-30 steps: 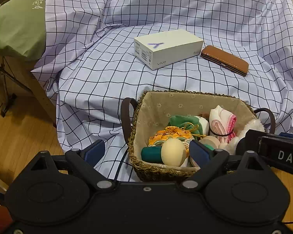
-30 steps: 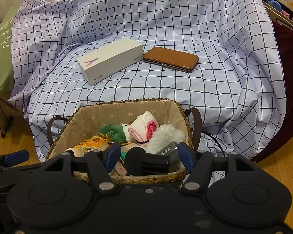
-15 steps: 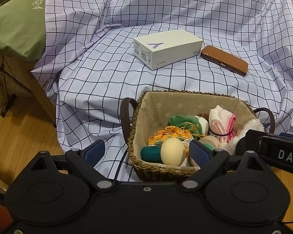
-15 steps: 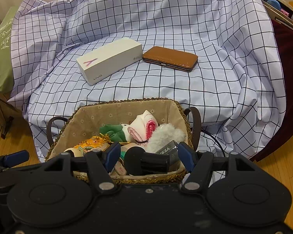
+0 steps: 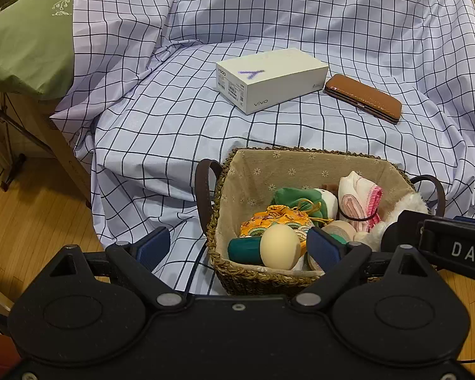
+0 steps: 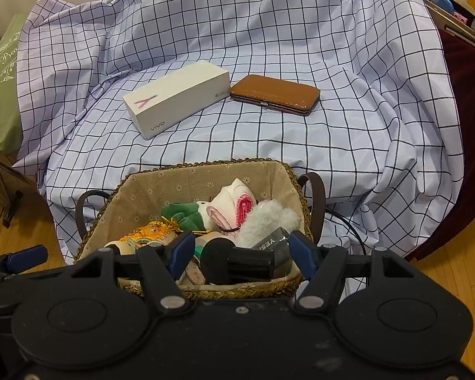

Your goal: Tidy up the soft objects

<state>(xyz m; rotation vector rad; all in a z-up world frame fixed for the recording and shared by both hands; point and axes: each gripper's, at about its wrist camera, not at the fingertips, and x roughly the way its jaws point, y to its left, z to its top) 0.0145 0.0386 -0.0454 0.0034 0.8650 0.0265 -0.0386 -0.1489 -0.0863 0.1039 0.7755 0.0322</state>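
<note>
A woven basket (image 5: pixel 300 161) with a floral liner stands at the front edge of the checked cloth; it also shows in the right wrist view (image 6: pixel 205 174). It holds several soft things: a beige egg-shaped sponge (image 5: pixel 280 247), a green pouch (image 5: pixel 297 198), an orange embroidered pouch (image 5: pixel 275 220), a rolled pink-and-white cloth (image 5: pixel 359 199) and a white fluffy piece (image 6: pixel 269 218). My left gripper (image 5: pixel 239 247) is open, at the basket's near left rim. My right gripper (image 6: pixel 242 251) is open over the basket's near right corner, empty.
A white vivo box (image 5: pixel 270 79) and a brown leather case (image 5: pixel 364 98) lie further back on the cloth. A green pillow (image 5: pixel 25 41) is at the far left. Wooden floor (image 5: pixel 31 221) lies below the cloth's edge. A dark red fabric (image 6: pixel 465 133) hangs at the right.
</note>
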